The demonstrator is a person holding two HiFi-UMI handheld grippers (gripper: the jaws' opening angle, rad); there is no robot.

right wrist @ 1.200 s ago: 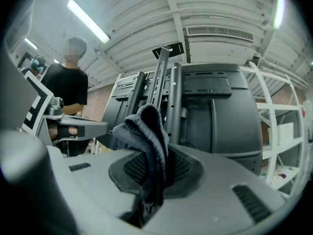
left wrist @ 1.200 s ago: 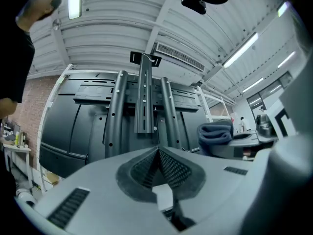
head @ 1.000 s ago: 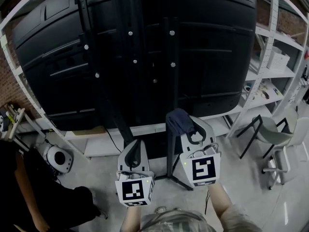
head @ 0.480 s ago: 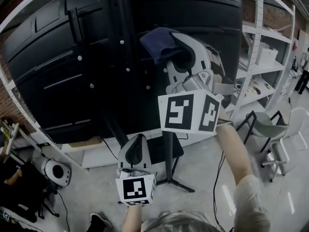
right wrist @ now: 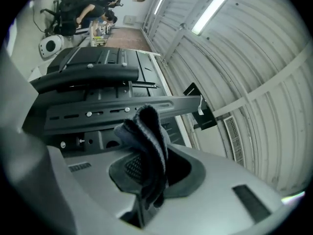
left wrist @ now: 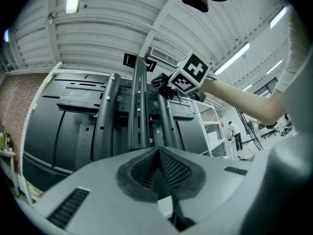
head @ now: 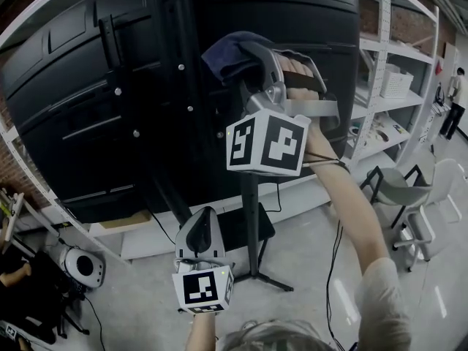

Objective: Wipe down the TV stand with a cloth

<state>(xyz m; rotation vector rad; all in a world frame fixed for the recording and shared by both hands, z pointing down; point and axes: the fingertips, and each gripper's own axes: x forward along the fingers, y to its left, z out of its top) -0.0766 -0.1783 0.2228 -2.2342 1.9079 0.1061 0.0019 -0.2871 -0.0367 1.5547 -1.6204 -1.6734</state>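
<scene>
The black TV stand (head: 250,218) rises from the floor behind a big black TV (head: 80,108); its upright posts (left wrist: 138,106) and mounting rails (right wrist: 107,109) show in both gripper views. My right gripper (head: 245,58) is raised high against the upper posts, shut on a dark blue cloth (head: 225,53) (right wrist: 146,146) that bunches out past its jaws. My left gripper (head: 202,232) hangs low near the stand's base, its jaws (left wrist: 159,168) closed together with nothing between them.
White metal shelving (head: 398,86) with boxes stands on the right. A grey chair (head: 409,196) is beside it. A small round robot vacuum-like device (head: 82,268) and cables lie at lower left. A person (head: 455,93) stands far right.
My right gripper rose with the cloth from near the stand's base to the upper posts and shifted slightly left. The left gripper stayed low.
</scene>
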